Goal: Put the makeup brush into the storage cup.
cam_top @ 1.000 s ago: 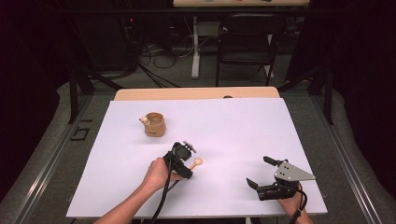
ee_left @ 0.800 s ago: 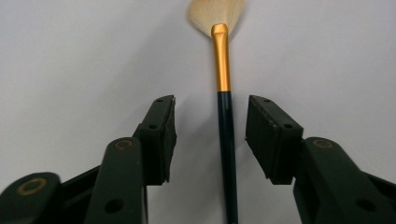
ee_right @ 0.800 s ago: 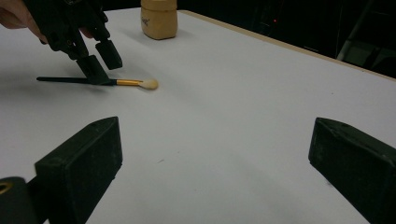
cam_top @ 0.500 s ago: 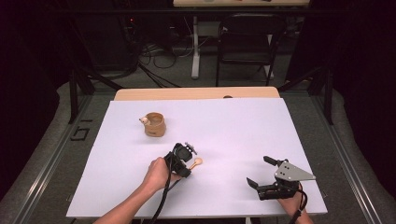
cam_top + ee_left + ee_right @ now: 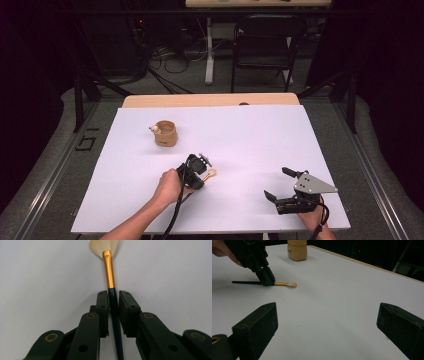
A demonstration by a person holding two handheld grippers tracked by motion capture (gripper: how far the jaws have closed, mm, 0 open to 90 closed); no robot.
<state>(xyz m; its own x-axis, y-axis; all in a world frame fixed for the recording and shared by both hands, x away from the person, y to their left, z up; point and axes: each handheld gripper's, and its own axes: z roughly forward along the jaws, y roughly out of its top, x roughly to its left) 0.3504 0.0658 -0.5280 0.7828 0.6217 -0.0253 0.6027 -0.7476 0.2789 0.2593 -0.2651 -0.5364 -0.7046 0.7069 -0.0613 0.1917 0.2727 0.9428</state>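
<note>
A brush (image 5: 110, 272) with a dark handle, gold ferrule and tan bristles lies flat on the white table (image 5: 250, 135). My left gripper (image 5: 113, 293) points down at it, jaws closed in on the dark handle just behind the ferrule. From above, the left gripper (image 5: 202, 175) sits near the table's middle front, and the brush tip (image 5: 211, 173) pokes out to its right. The right gripper view shows the brush (image 5: 284, 284) under the left gripper (image 5: 268, 281). My right gripper (image 5: 276, 182) rests at the front right, jaws wide apart and holding nothing (image 5: 327, 312).
A small wooden cup (image 5: 165, 133) stands at the back left of the sheet, also far off as the cup (image 5: 297, 250) in the right gripper view. A dark chair (image 5: 265, 45) and cables lie beyond the table's far edge.
</note>
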